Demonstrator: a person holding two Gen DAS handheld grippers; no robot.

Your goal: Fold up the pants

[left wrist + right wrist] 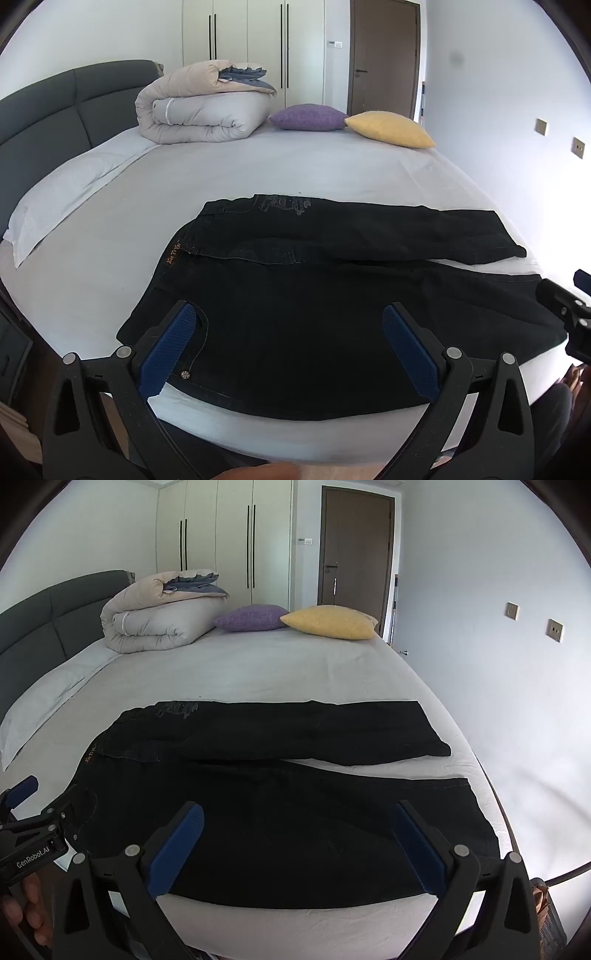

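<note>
A pair of black denim pants (pixel 332 295) lies spread flat across the near half of a bed covered in a pale grey sheet (pixel 258 173), waistband toward the left with a small tan label showing, both legs running to the right and parting slightly so a sliver of sheet shows between them. The left gripper (pixel 291 350) hovers over the waist end of the near leg, its blue-padded fingers (pixel 168 350) spread wide with nothing between them. The right gripper (pixel 299 849) hangs above the lower part of the same leg, its blue-padded fingers (pixel 177 849) likewise released and holding nothing. Each gripper's black frame edges into the other's view, and part of a person's hand (pixel 26 908) shows behind the left one. At the far end of the bed sit a rolled beige and grey duvet (pixel 199 107), a purple cushion (pixel 308 118) and a yellow cushion (pixel 391 129), the two cushions touching. A dark grey padded headboard (pixel 55 118) runs along the left, with white wardrobe doors (pixel 251 48) and a brown door (pixel 384 55) behind.
</note>
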